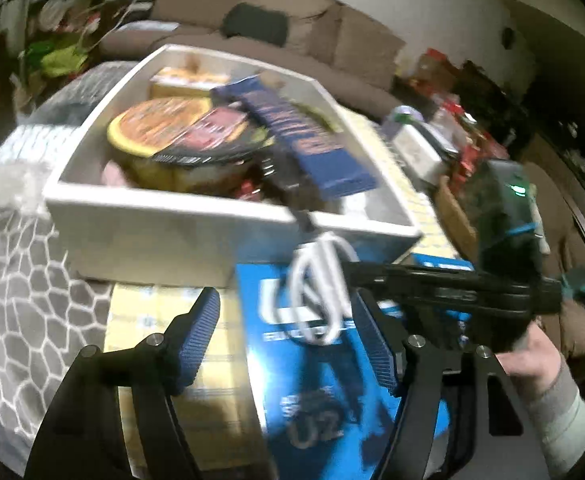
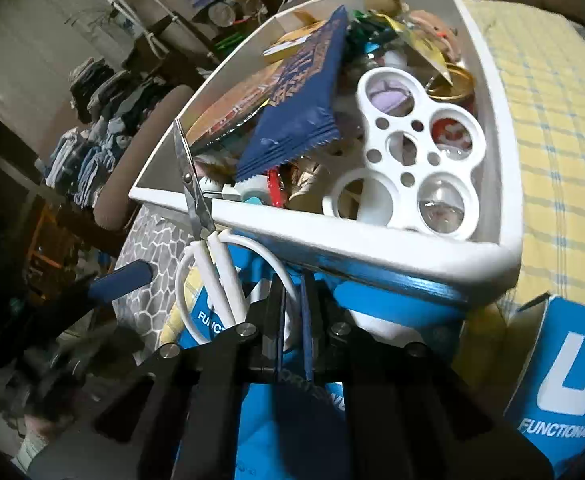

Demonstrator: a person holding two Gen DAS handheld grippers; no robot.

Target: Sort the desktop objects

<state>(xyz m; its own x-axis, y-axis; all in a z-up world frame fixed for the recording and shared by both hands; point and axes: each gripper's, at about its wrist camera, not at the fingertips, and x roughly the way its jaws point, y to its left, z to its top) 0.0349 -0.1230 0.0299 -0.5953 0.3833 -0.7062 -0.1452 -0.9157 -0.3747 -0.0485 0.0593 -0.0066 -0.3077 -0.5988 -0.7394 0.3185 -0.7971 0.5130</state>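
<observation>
Scissors [image 2: 206,240] pinched by closed right claw [image 2: 292,344]; left claw [image 1: 288,344] gapes empty; only right view shows ring carrier [image 2: 408,164].

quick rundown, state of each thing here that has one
scissors: blades closed, handle loop pinched, tips up over the bin's rim
right gripper: shut on scissors
left gripper: open, empty
white bin: open top, crowded
blue packet: sealed, leaning in bin

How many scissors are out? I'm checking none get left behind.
1: white-handled scissors, handle loop clamped in the right hand-held gripper, blades leaning against the white bin's rim. Others may hide in the bin's clutter.
</observation>
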